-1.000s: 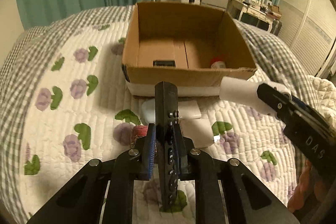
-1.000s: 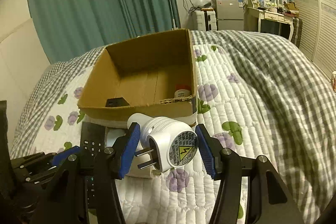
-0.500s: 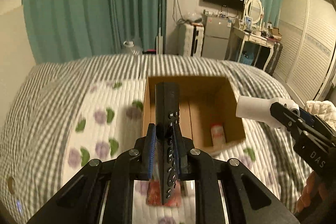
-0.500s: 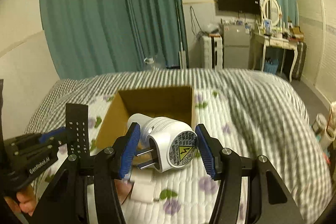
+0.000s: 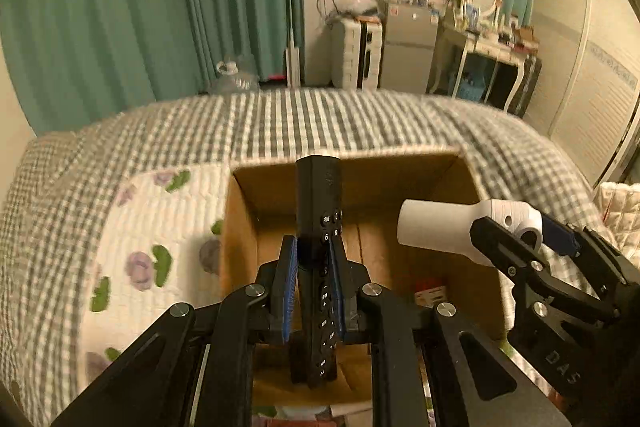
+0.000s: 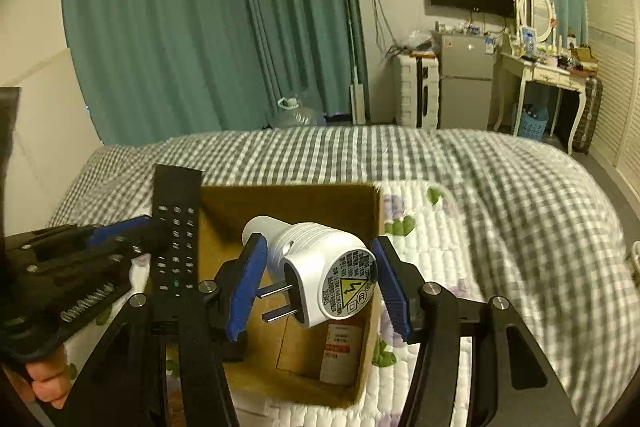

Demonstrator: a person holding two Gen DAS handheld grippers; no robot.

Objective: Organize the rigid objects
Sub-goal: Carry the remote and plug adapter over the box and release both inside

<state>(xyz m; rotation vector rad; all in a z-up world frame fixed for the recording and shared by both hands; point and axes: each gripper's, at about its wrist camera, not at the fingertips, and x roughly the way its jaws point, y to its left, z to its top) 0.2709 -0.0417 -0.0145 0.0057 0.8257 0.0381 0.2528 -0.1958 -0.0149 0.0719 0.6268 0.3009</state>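
Both grippers have risen since a second ago and now hang over the open cardboard box (image 5: 240,227) on the bed, where before they sat low in front of its near wall. The left gripper (image 5: 314,279) is clamped on a black remote control (image 5: 320,211), held upright between its blue pads, its top end above the box's interior. The right gripper (image 6: 316,283) pinches a white plug-in adapter (image 6: 320,263), prongs pointing left, warning label facing the camera, also above the box. The white items on the floral quilt (image 5: 160,211) that lay before the box have dropped out of sight. Inside the box a small white bottle with a red label (image 6: 340,351) stands at the right wall.
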